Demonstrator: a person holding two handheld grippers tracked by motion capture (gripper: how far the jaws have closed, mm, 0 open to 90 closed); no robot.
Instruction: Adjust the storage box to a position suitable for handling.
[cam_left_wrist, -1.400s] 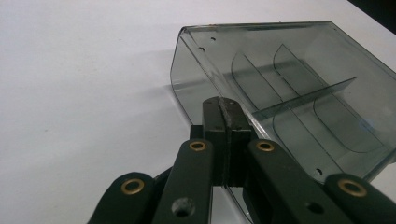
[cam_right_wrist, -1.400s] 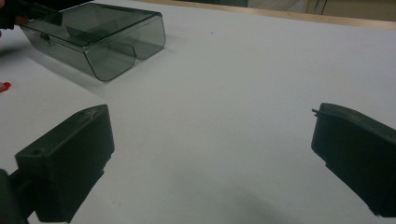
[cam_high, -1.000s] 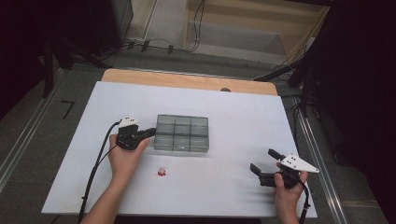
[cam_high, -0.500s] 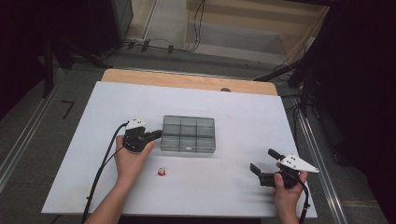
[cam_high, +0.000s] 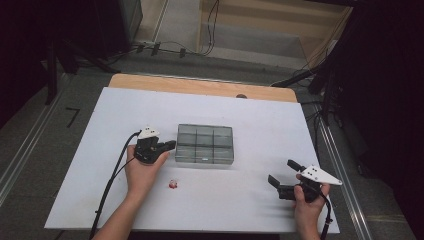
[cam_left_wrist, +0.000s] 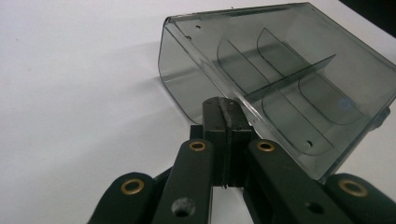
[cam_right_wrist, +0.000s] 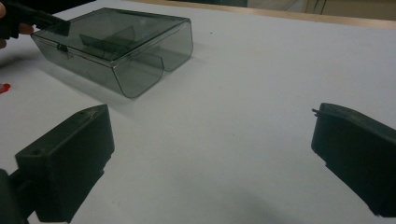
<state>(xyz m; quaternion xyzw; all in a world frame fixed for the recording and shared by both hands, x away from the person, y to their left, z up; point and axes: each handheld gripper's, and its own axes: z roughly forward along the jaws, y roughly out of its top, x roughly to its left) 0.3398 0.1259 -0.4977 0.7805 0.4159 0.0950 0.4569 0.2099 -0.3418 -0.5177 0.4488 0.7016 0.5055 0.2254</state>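
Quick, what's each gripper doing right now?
Left gripper: shut, tips against the smoky transparent plastic compartment box, nothing held.
Right gripper: open, empty.

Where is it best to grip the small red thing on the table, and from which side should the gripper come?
Probably from straight above, jaws closing on its two sides. The red thing is small and lies low on the table, nothing touching it, so there is no edge to reach from the side. The left gripper, shut at the box, is nearest; the right gripper is open and holds nothing.
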